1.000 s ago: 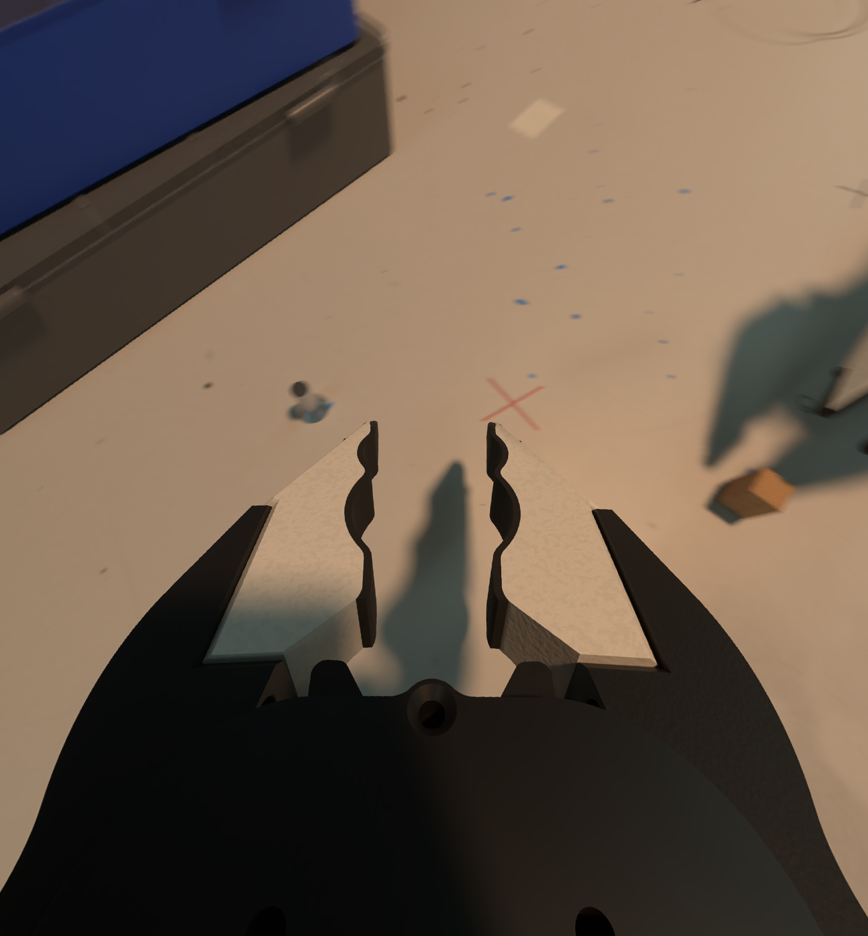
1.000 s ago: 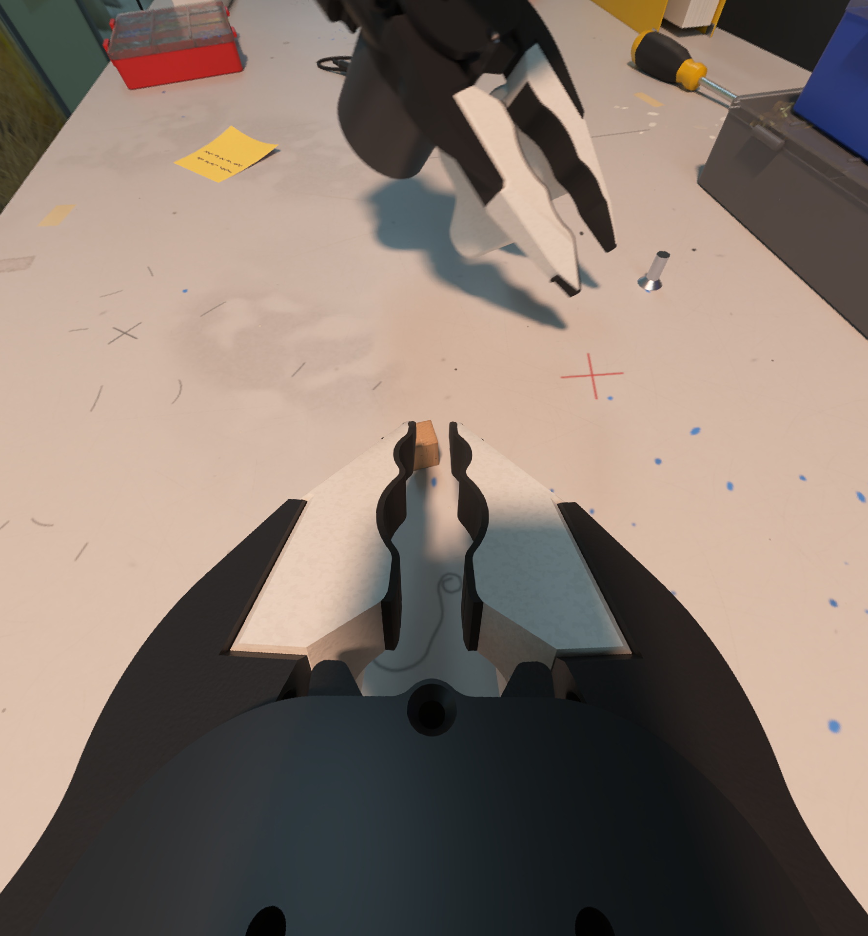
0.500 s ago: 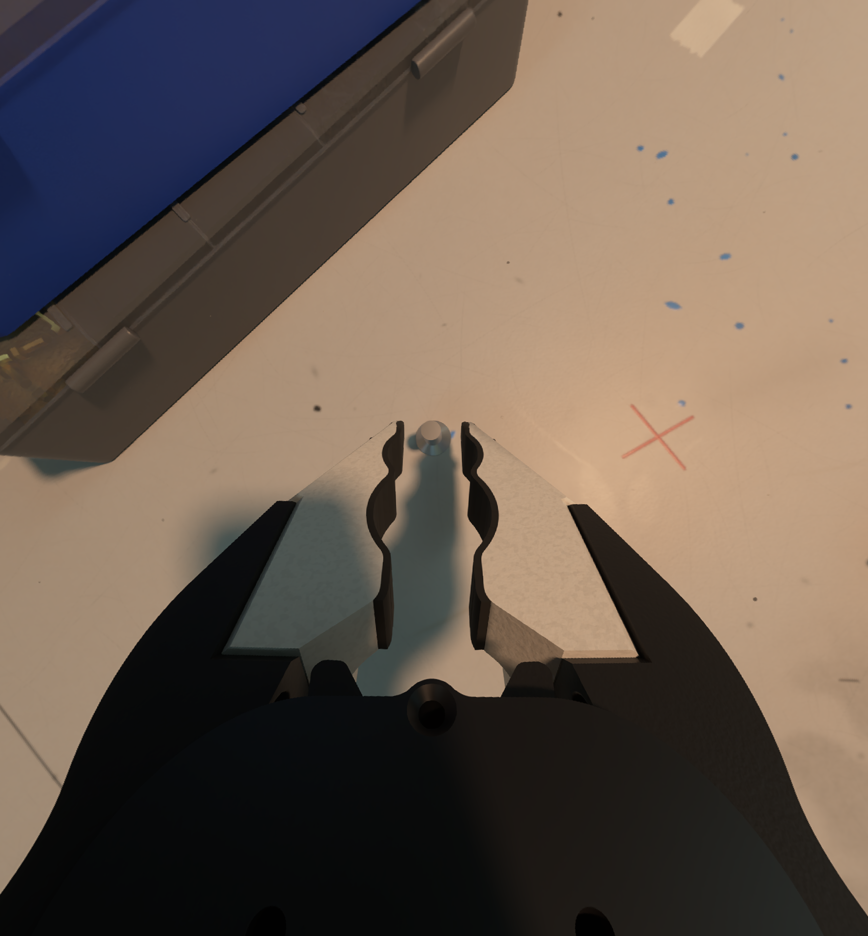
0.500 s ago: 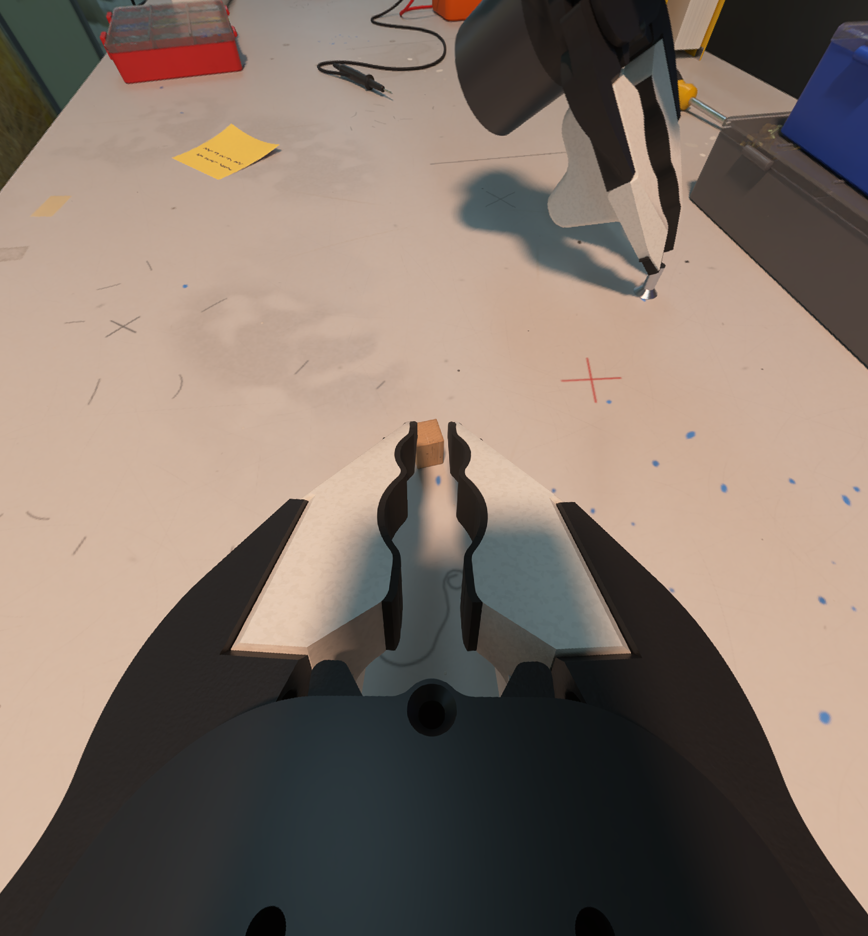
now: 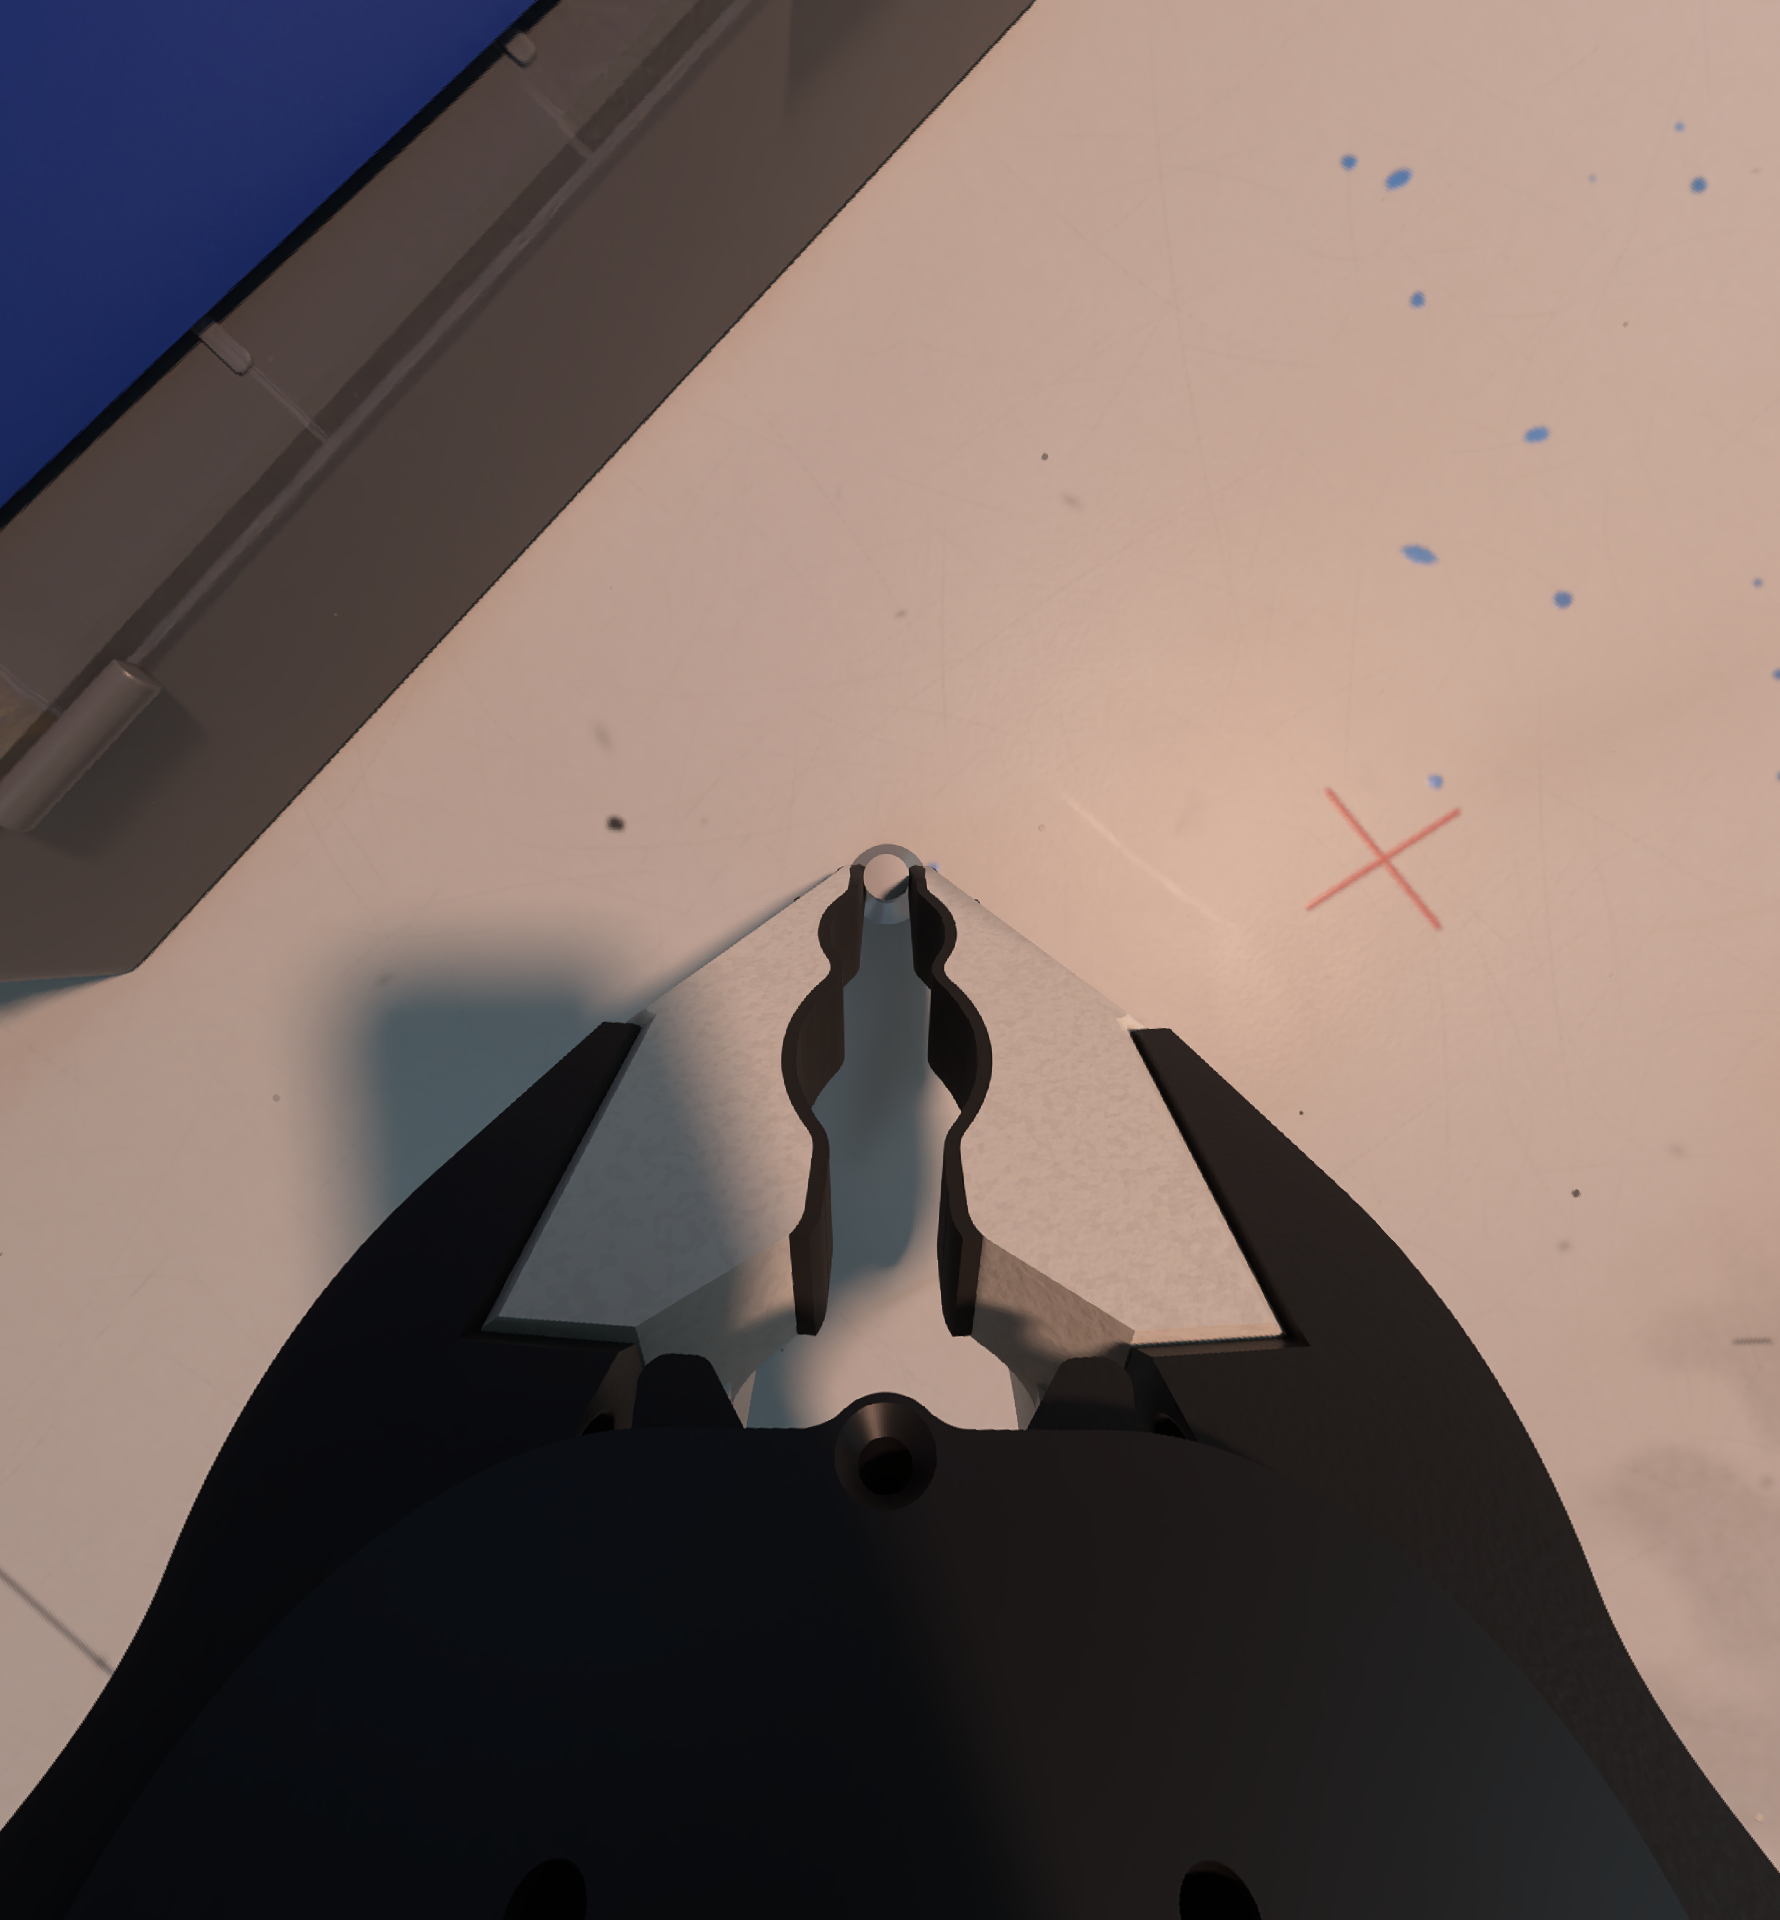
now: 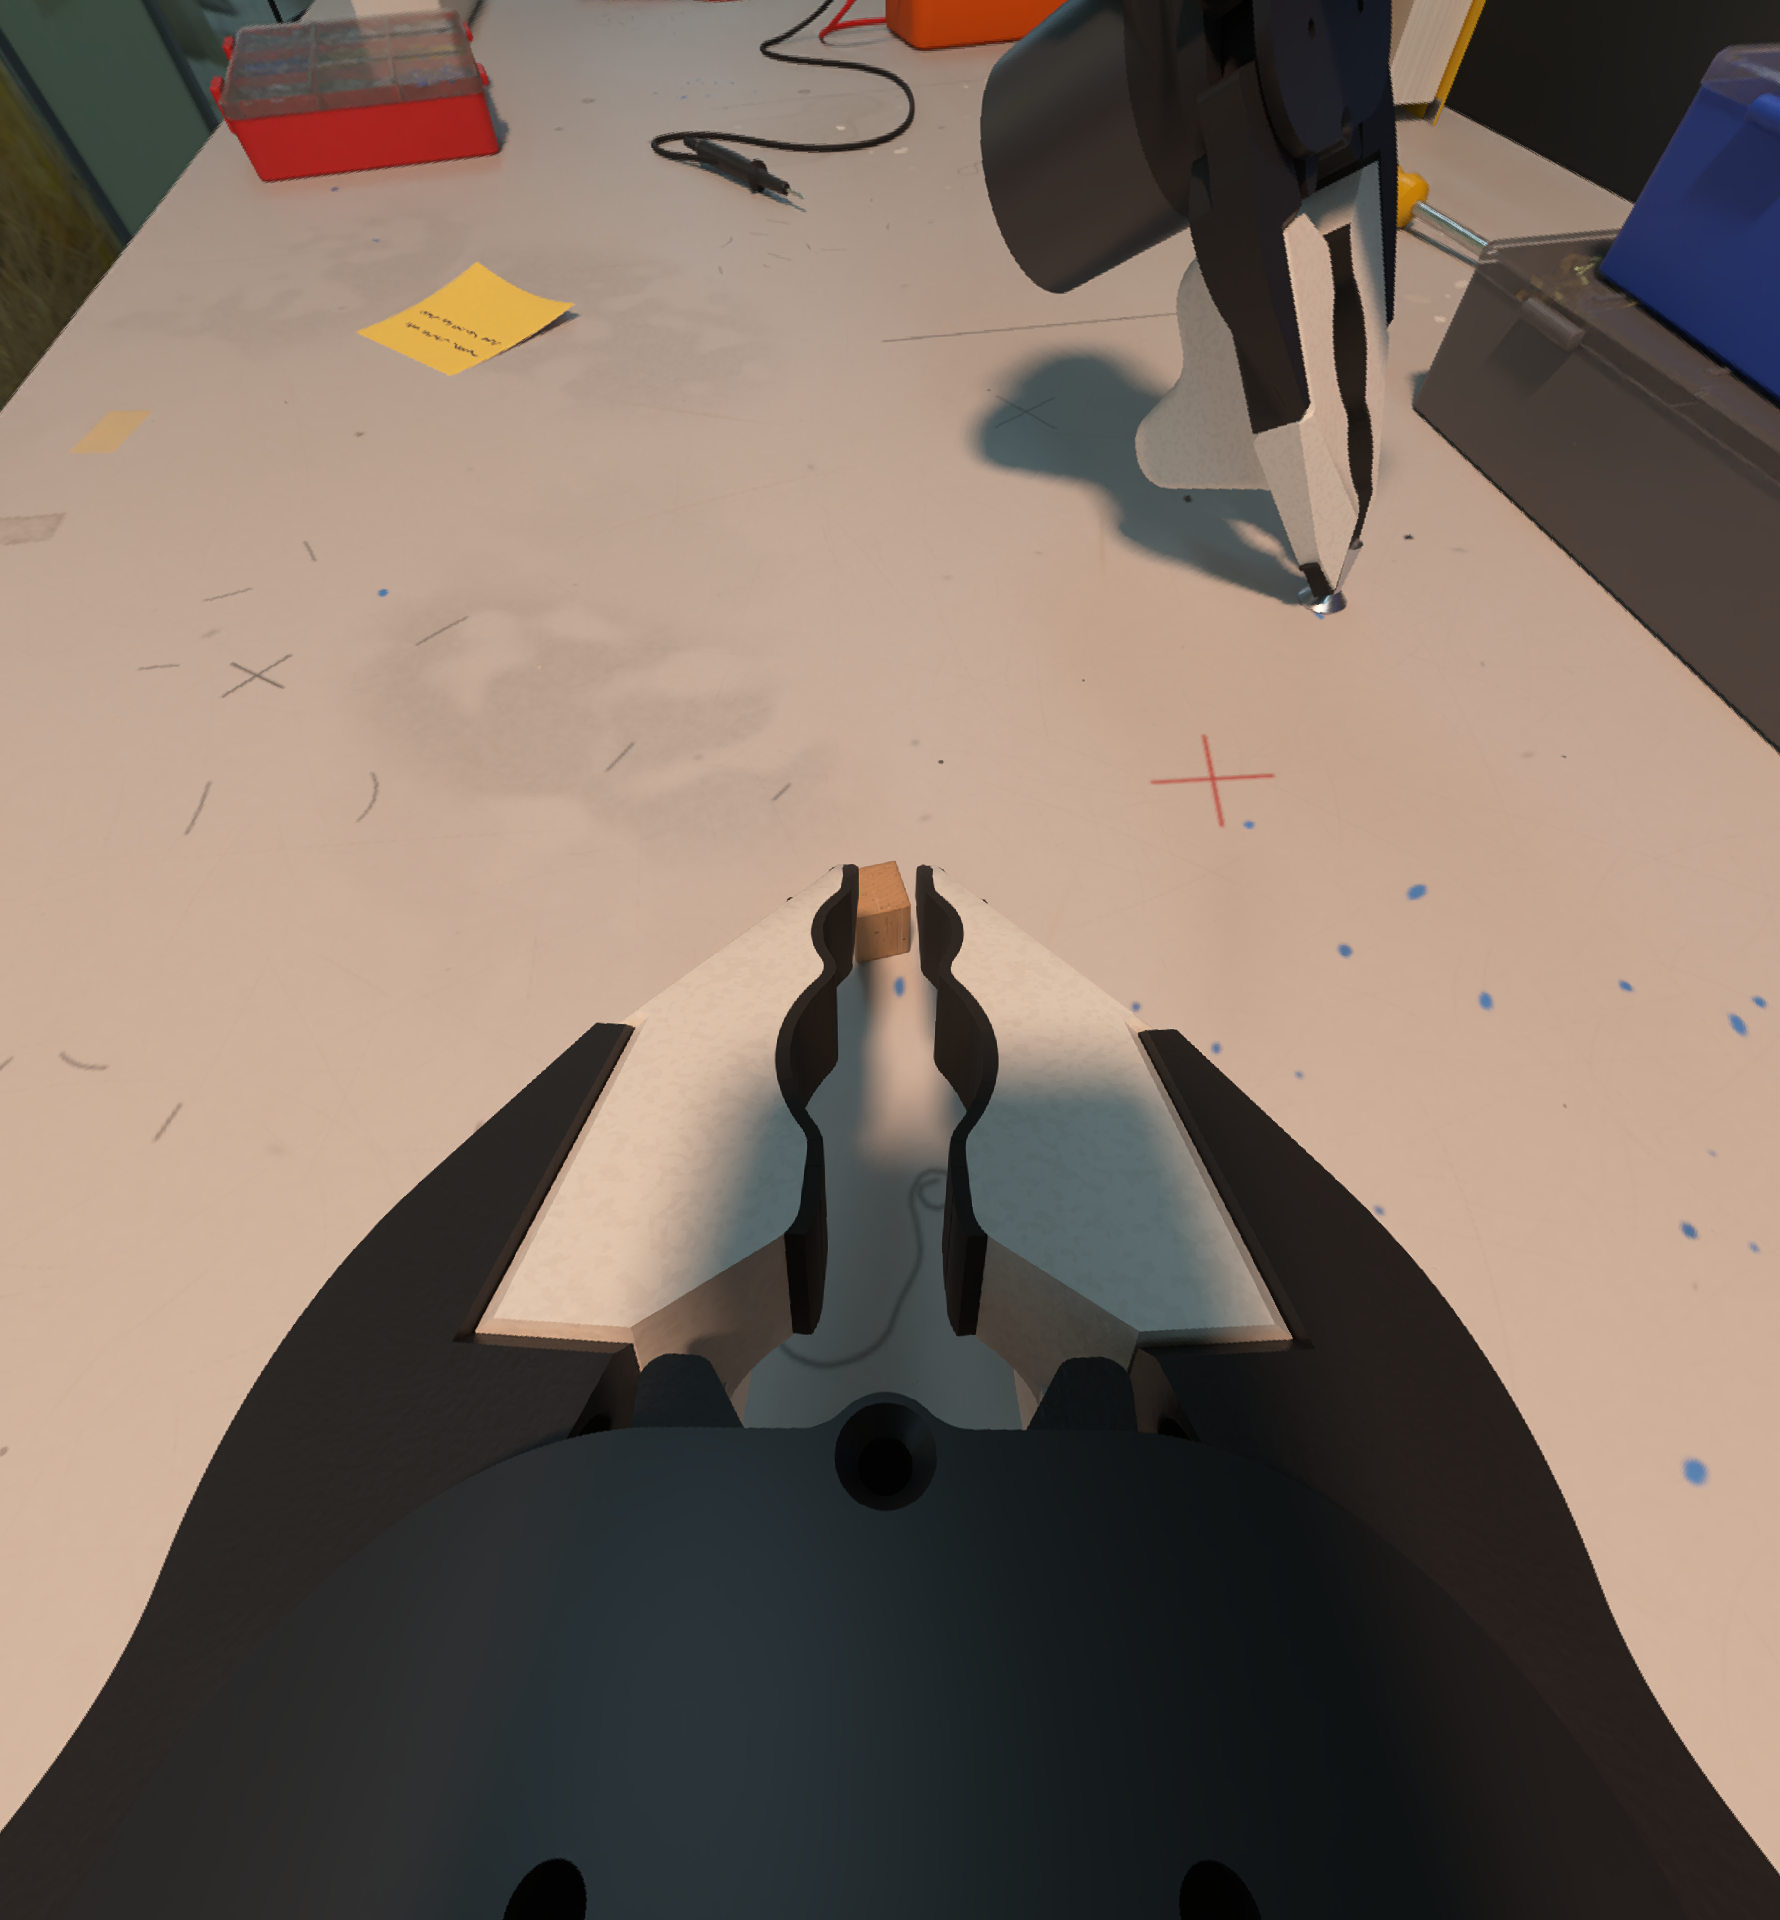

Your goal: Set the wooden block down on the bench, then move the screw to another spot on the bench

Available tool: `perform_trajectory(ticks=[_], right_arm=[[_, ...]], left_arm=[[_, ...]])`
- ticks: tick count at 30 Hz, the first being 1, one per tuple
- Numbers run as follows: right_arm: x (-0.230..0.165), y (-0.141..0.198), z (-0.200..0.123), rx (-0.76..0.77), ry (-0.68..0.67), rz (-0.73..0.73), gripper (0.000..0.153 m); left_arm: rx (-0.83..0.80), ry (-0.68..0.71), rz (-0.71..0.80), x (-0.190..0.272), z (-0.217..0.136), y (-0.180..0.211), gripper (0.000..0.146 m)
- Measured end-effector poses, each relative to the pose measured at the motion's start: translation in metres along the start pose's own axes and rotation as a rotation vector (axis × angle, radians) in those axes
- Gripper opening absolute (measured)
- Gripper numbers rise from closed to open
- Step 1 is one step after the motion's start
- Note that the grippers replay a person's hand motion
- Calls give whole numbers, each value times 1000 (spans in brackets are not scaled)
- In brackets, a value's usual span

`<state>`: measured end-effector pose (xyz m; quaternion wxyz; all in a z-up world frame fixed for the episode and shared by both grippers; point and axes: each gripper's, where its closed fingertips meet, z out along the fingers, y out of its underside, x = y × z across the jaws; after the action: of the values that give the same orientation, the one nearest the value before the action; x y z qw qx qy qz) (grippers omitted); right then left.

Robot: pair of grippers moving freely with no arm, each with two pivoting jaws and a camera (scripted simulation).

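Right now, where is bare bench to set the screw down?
Free: the bench between the yellow note and the red cross, and the scratched stretch left of the wooden block. Crowded: along the grey toolbox, and the far end with red case and cable.

The small tan wooden block (image 6: pixel 884 910) sits on the surface, well apart from the upright silver screw (image 5: pixel 887 881).

Tan wooden block (image 6: pixel 883 912), silver screw (image 5: pixel 886 883), red cross mark (image 6: pixel 1213 777), yellow note (image 6: pixel 465 318), blue-speckled beige bench (image 6: pixel 657 520)
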<state>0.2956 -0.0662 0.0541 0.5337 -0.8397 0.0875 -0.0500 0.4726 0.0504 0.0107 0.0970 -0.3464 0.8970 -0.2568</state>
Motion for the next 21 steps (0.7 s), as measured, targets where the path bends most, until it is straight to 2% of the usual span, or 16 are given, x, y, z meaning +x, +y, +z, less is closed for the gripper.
perform_trajectory(ticks=[7,11,13,16,21], right_arm=[[3,-1,-1,10,15,8,11],[13,-5,-9,58,67,41,10],[22,-6,-15,79,108,64,10],[31,-5,-23,99,150,94,10],[29,-1,-31,102,150,105,12]], left_arm=[[39,10,-14,3,-9,-3,8],[92,22,31,23,-26,-9,8],[126,67,99,51,-36,-11,8],[162,224,197,114,-45,-9,8],[120,427,325,198,-36,3,8]])
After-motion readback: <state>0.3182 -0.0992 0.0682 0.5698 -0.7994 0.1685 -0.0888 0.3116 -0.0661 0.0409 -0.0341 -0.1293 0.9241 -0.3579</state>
